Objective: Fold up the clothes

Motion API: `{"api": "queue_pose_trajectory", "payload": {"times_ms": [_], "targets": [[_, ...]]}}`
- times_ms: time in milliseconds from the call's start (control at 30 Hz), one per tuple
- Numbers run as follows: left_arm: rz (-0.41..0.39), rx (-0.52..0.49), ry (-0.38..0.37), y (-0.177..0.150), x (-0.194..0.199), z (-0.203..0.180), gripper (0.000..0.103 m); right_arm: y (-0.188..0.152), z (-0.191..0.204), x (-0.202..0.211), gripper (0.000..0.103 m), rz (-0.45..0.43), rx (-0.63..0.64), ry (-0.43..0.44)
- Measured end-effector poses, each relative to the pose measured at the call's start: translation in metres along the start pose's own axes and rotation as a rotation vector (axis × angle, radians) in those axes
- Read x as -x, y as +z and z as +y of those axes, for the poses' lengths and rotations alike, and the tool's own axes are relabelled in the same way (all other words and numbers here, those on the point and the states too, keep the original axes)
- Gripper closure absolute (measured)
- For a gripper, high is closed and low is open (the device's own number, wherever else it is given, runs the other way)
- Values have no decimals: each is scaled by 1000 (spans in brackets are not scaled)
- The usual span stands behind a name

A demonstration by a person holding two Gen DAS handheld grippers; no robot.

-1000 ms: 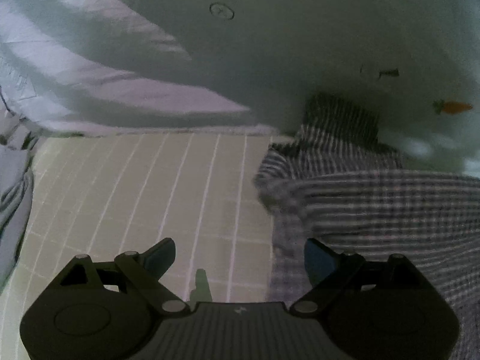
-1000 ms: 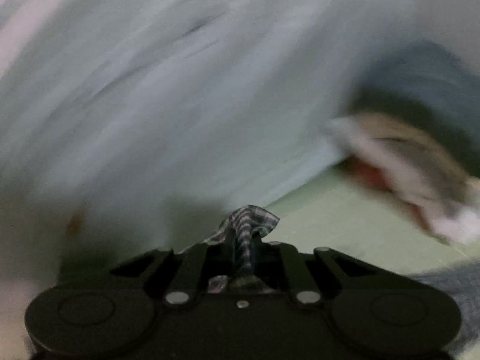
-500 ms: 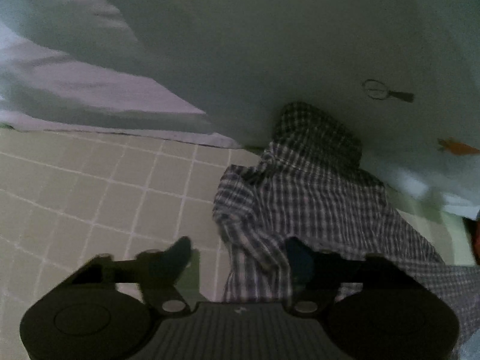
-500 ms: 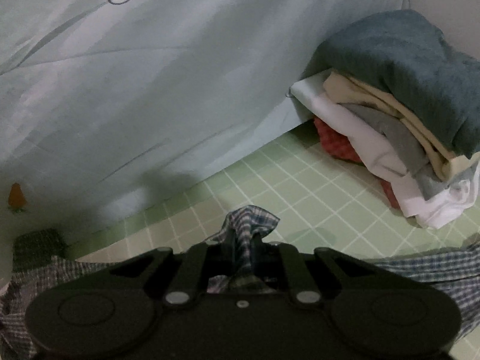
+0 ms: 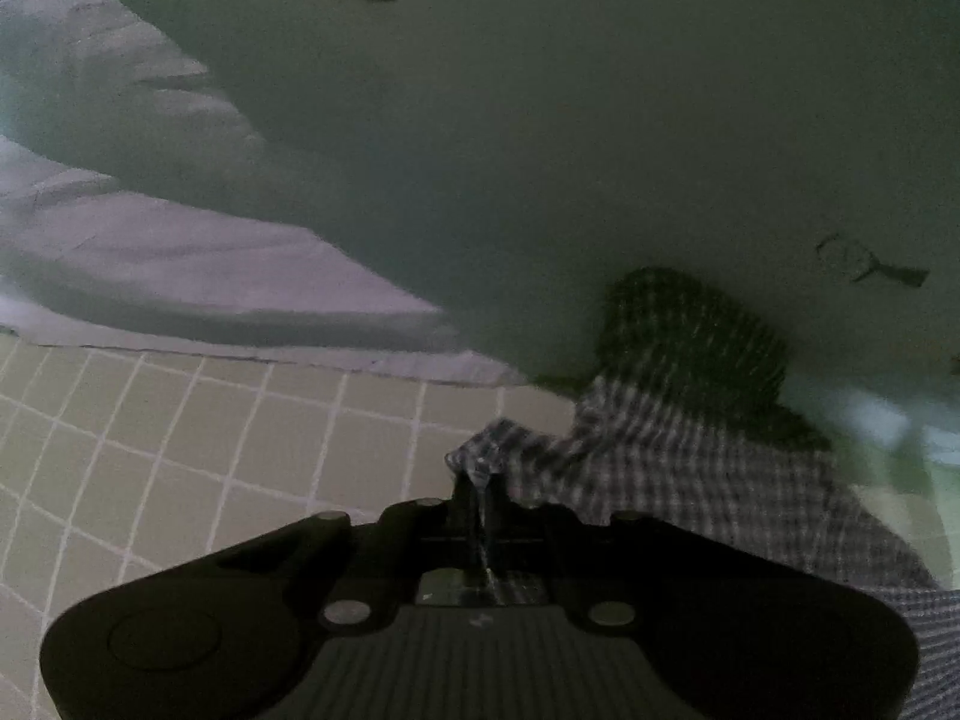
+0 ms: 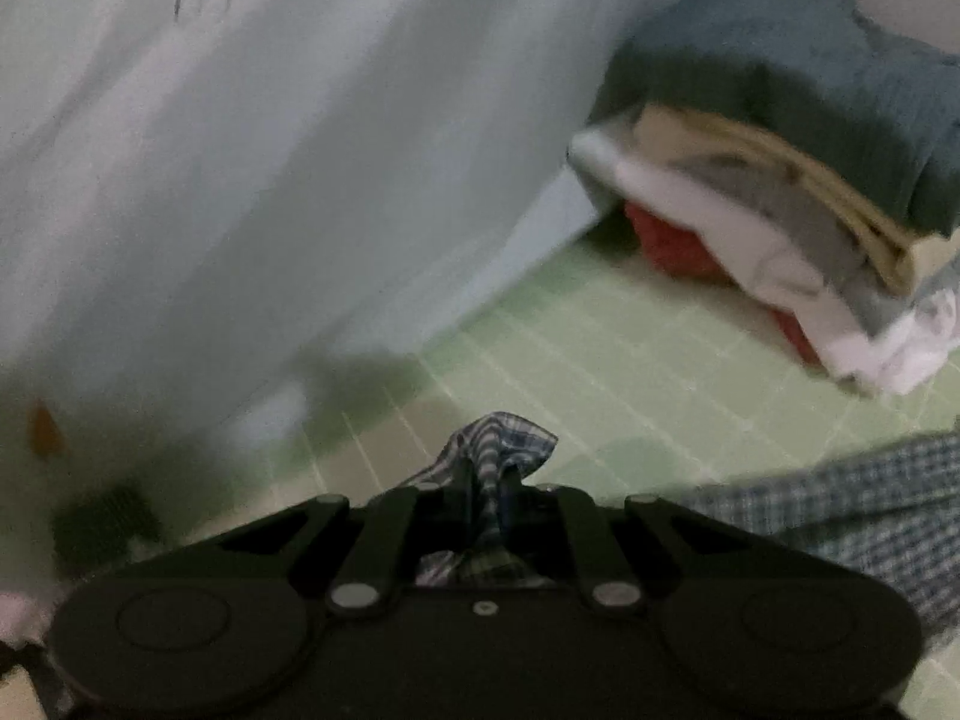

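Note:
A blue-and-white checked garment (image 5: 708, 468) lies crumpled on the green grid-patterned sheet (image 5: 210, 450), spreading to the right in the left wrist view. My left gripper (image 5: 477, 483) is shut on an edge of it, a fold poking up between the jaws. In the right wrist view my right gripper (image 6: 486, 477) is shut on another bunched corner of the checked garment (image 6: 504, 438), and more of the cloth trails off at the lower right. This view is blurred.
A pale bedcover (image 5: 540, 150) with small printed marks rises behind the sheet, its folds (image 5: 150, 276) at the left. A stack of folded clothes (image 6: 792, 180), topped by a teal towel, sits at the right on the green sheet (image 6: 600, 360).
My left gripper went from open beside the checked garment to shut on its edge. The right gripper kept hold of its corner while the view swung.

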State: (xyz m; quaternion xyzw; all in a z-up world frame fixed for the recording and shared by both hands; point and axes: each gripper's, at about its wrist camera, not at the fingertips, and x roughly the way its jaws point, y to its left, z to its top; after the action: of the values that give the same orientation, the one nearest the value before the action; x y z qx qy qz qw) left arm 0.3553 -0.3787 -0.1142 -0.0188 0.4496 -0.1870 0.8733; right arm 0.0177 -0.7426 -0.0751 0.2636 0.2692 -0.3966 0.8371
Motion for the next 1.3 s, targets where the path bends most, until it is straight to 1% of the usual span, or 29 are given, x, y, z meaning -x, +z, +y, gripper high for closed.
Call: {"api": "queue_pose_trajectory", "payload": {"times_ms": [33, 100, 167, 233, 333, 433, 500, 633, 733, 833, 933, 1000, 1033, 1100, 1167, 1200, 1233, 1267, 1300], "targets": [[-7, 1, 5, -1, 6, 1, 80, -2, 1, 0, 96, 1, -1, 0], [-21, 2, 14, -2, 18, 3, 46, -4, 5, 1, 96, 1, 6, 1], [-36, 3, 24, -3, 30, 4, 28, -6, 14, 9, 96, -14, 52, 10], [-50, 4, 33, -5, 41, 6, 28, -9, 25, 20, 96, -37, 98, 18], [-71, 26, 34, -21, 74, 16, 27, -21, 45, 44, 96, -70, 159, 49], [-86, 38, 28, -52, 114, 29, 27, -41, 72, 73, 96, -94, 236, 95], [-86, 49, 29, -75, 136, 36, 26, -62, 86, 93, 96, -92, 303, 136], [-44, 73, 27, -129, 171, 43, 25, -106, 108, 133, 96, -75, 448, 224], [-6, 66, 29, -165, 189, 40, 25, -149, 118, 160, 96, -22, 547, 297], [20, 67, 28, -195, 203, 38, 25, -189, 120, 176, 96, 50, 598, 354], [35, 63, 34, -221, 215, 36, 25, -219, 119, 182, 96, 119, 608, 381], [43, 61, 37, -233, 221, 36, 25, -230, 117, 184, 94, 146, 623, 386], [48, 59, 37, -238, 224, 36, 25, -234, 116, 185, 91, 158, 632, 388], [57, 55, 36, -247, 230, 38, 25, -236, 113, 189, 81, 165, 617, 384], [67, 50, 35, -256, 236, 39, 25, -236, 110, 195, 56, 163, 584, 375], [71, 35, 30, -258, 237, 39, 25, -237, 107, 199, 52, 157, 560, 366], [76, 12, 21, -259, 239, 39, 25, -237, 105, 203, 42, 149, 534, 355], [81, -12, 12, -260, 240, 38, 24, -236, 103, 206, 28, 137, 500, 339], [88, -31, 3, -260, 240, 37, 24, -236, 100, 209, 20, 123, 466, 320]]}}
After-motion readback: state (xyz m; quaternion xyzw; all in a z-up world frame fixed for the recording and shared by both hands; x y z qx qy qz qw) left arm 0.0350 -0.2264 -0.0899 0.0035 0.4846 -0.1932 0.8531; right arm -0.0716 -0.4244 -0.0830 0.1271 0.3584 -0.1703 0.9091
